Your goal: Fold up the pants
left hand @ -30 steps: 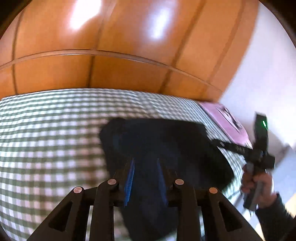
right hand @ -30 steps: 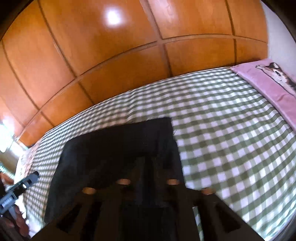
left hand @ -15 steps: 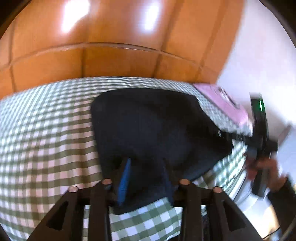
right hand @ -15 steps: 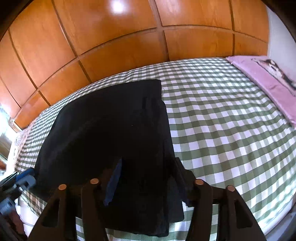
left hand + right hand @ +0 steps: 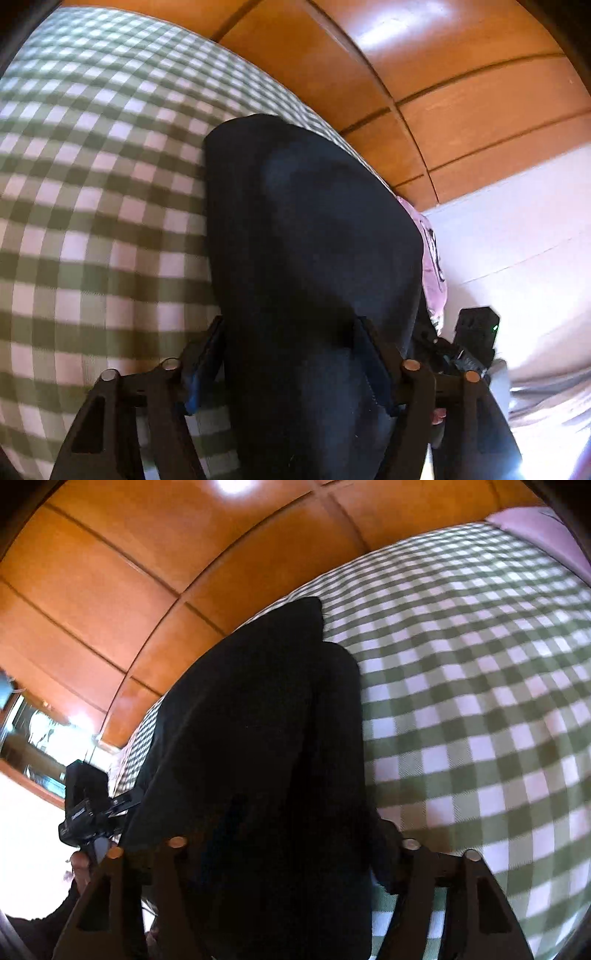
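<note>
Left wrist view: dark pants lie folded on the green-and-white checked bedspread, running from the near edge up toward the wooden wall panels. Left gripper straddles the near end of the pants; jaws are opening, cloth sits between them, the left finger clear of the fabric edge, so no grip. Pink pillow peeks out just beyond the pants' right edge. Right gripper sits at the pants' right side, near corner; its jaws are hidden here.

Right wrist view: same pants fill the centre, the bedspread to their right, the wood panels behind. Right gripper is spread over the near end of the pants, cloth between the jaws; too dark to see whether the pads touch, looks released. Left gripper with a hand below it sits at the pants' left edge.
</note>
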Motion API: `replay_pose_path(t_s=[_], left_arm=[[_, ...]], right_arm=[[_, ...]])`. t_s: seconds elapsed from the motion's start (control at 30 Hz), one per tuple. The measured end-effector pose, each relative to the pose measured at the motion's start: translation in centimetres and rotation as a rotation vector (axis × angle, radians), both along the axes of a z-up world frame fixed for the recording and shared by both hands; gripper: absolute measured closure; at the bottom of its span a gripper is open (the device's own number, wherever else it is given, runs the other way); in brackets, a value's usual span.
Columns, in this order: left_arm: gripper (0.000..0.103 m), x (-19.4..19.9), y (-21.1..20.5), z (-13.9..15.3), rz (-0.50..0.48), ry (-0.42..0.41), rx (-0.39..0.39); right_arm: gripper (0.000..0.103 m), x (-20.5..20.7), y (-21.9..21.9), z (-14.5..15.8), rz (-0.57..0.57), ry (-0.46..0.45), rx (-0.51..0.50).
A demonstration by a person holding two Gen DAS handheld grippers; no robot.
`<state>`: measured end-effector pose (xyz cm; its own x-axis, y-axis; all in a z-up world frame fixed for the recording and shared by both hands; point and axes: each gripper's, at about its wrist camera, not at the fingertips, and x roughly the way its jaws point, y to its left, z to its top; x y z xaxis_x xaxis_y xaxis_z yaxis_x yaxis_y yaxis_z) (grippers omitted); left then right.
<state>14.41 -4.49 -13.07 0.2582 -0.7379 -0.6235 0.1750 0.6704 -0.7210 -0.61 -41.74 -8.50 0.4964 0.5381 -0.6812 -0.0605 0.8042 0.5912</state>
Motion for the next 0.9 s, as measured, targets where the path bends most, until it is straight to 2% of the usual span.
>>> replay_pose_path(t_s=[0.03,0.1,0.33,0.6,0.9], left_arm=[[0.057,-0.2,-0.2,0.5,-0.012,-0.031,0.004],[0.065,-0.7,-0.4,1.9,-0.025,-0.091,0.025],[0.067,0.3,1.2,6.7,-0.003,-0.255,0.076],[0.067,5.4,2.8,8.0,0.057,-0.315,0.188],[0.066,12.5,4.5,6.5,0.093,-0.315,0.266]], right_arm=[[0.052,0.0,0.1,0.1,0.011,-0.004,0.010],[0.059,0.1,0.4,1.0,0.032,-0.016,0.007],[0.062,2.2,3.3,3.7,0.100,-0.082,-0.025],[0.062,10.1,7.5,4.7,0.146,-0.117,-0.052],[0.062,17.6,10.1,4.6,0.175,-0.116,-0.082]])
